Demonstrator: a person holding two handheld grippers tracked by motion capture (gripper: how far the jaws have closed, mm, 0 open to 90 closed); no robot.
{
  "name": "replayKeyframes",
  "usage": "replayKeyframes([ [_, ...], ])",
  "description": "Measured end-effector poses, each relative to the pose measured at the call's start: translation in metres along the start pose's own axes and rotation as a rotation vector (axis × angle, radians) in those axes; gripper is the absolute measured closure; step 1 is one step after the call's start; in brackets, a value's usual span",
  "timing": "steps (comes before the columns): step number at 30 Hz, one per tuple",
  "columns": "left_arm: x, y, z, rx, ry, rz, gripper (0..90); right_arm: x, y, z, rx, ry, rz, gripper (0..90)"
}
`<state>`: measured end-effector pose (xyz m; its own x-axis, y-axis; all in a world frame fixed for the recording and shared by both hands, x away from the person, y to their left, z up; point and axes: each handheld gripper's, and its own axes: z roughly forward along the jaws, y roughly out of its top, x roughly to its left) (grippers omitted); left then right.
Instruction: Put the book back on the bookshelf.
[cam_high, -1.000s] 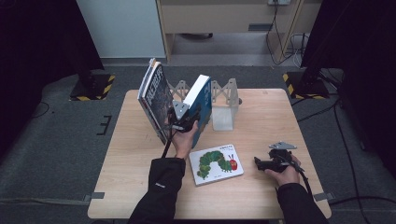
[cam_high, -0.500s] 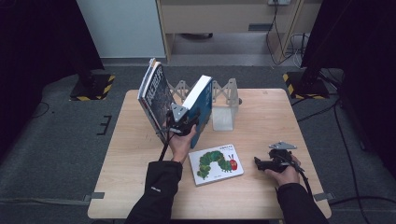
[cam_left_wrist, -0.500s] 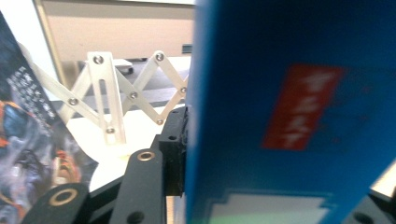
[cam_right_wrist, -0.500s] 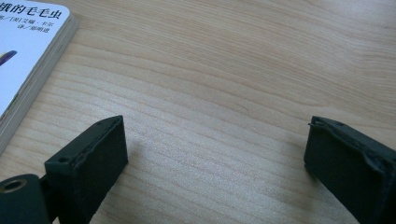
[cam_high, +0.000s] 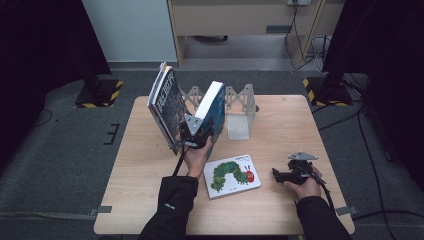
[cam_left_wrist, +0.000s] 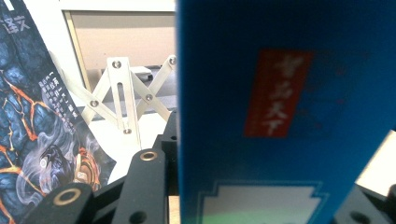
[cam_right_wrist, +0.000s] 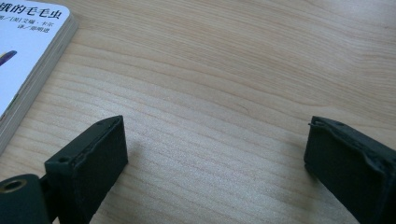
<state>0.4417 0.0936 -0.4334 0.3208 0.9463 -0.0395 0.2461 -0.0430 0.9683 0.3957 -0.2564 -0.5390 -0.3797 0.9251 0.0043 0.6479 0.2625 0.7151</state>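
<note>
1. Left gripper (cam_high: 196, 134) sits at table centre, jaws clamped on the blue book (cam_high: 212, 107). In the left gripper view the blue book (cam_left_wrist: 285, 112) stands between the black jaws, cover with a red label facing the camera.
2. Jaws partly closed, spaced by the book's thickness. Grip is at the book's lower end.
3. Blue book is on edge, leaning top toward 1 o'clock. White page edge faces up-left in the high view.
4. Dark book (cam_high: 167, 107) stands at 9 o'clock of the blue one, just beside the gripper, tilted. Lava-pattern cover shows in the left gripper view (cam_left_wrist: 32, 126). Can't tell whether it touches the gripper.
5. Expandable metal book rack (cam_high: 240, 107) at 12–2 o'clock of the gripper, scissor links behind both books. Its clear end plate sits at 3 o'clock of the blue book, near it.
6. Caterpillar picture book (cam_high: 231, 175) lies flat at 5 o'clock of the left hand, near the front of the wooden table (cam_high: 290, 120).
7. Right gripper (cam_high: 280, 175) rests low at the table's 4 o'clock area, well apart from the rack. Jaws wide open, nothing between them, bare wood below. Picture book corner (cam_right_wrist: 28, 60) at 10 o'clock in the right gripper view.
</note>
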Motion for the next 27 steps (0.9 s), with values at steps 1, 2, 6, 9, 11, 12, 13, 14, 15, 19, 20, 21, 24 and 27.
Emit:
replayKeyframes([
  [1, 0.0, 0.0, 0.001, 0.001, 0.002, -0.003, 60.2, 0.0, 0.0, 0.0, -0.001, 0.0, -0.001, 6.2],
  [2, 0.0, 0.001, 0.003, -0.001, 0.005, -0.004, 60.2, 0.0, 0.0, 0.0, 0.001, 0.0, 0.0, 6.2],
  [6, -0.002, 0.003, 0.009, 0.006, 0.026, -0.005, 60.3, 0.0, 0.0, 0.0, 0.0, 0.001, 0.0, 6.1],
  [9, -0.002, 0.005, 0.015, 0.01, 0.021, -0.006, 60.2, 0.0, 0.0, 0.0, 0.004, 0.004, 0.003, 5.9],
  [11, -0.002, 0.006, 0.019, 0.011, 0.017, -0.01, 60.2, 0.0, 0.001, 0.0, 0.004, 0.005, 0.002, 5.9],
  [12, -0.002, 0.007, 0.021, 0.012, 0.018, -0.013, 60.1, 0.0, 0.0, 0.001, 0.0, 0.003, 0.002, 5.9],
  [13, -0.002, 0.008, 0.023, 0.016, 0.02, -0.019, 60.1, 0.0, 0.001, 0.001, 0.001, 0.004, 0.002, 5.9],
  [14, -0.003, 0.009, 0.024, 0.02, 0.023, -0.021, 60.0, 0.0, 0.001, 0.001, 0.001, 0.004, 0.001, 5.9],
  [15, -0.003, 0.009, 0.026, 0.021, 0.028, -0.02, 60.0, 0.0, 0.001, 0.001, 0.001, 0.004, 0.002, 5.9],
  [19, -0.005, 0.011, 0.034, 0.022, 0.028, -0.028, 59.9, 0.0, 0.001, 0.001, 0.0, 0.004, 0.0, 5.9],
  [20, -0.004, 0.012, 0.036, 0.026, 0.025, -0.029, 59.9, 0.0, 0.001, 0.001, 0.0, 0.004, -0.001, 5.9],
  [21, -0.003, 0.013, 0.039, 0.026, 0.017, -0.036, 59.7, 0.0, 0.001, 0.001, 0.0, 0.003, 0.0, 5.9],
  [24, 0.001, 0.016, 0.044, 0.04, -0.005, -0.04, 59.1, 0.0, 0.001, 0.001, 0.0, 0.004, -0.001, 5.9],
  [27, 0.005, 0.017, 0.04, 0.043, -0.034, -0.063, 57.6, 0.0, 0.001, 0.001, 0.0, 0.004, 0.001, 5.9],
])
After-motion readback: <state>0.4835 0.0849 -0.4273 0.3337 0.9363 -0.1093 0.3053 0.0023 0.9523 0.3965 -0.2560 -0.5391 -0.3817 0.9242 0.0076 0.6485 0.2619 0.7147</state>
